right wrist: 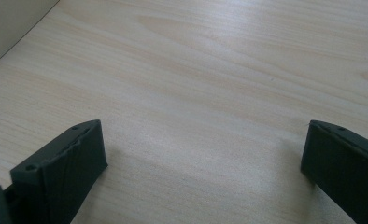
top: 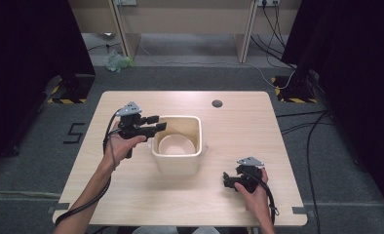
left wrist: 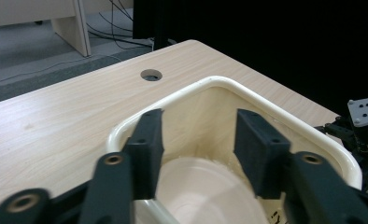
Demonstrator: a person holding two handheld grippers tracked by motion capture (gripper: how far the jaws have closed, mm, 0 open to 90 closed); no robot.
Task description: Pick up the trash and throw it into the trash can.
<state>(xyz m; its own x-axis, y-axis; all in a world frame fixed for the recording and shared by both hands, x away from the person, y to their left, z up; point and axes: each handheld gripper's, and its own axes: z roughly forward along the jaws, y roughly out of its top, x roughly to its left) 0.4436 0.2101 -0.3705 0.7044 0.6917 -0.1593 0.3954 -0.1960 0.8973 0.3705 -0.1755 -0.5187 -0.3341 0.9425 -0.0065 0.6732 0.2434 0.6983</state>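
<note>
A cream square tub (top: 196,127) stands in the middle of the wooden table (top: 239,126), and a pale round bowl (top: 174,145) sits inside it. My left gripper (top: 159,123) is held at the tub's left rim, open, with nothing between its jaws. In the left gripper view the jaws reach over the tub's rim (left wrist: 219,84) above the bowl (left wrist: 205,186); the left gripper (left wrist: 201,140) is apart from both. My right gripper (top: 227,181) rests low at the table's front right, wide open. In the right gripper view the right gripper (right wrist: 205,154) frames bare wood, with the tub's wall (right wrist: 4,23) at top left.
A round cable hole (top: 217,103) lies in the table behind the tub. Black curtains flank both sides, with cables on the floor at the right and desk legs at the back. The right gripper's grey plate (left wrist: 365,109) shows beyond the tub.
</note>
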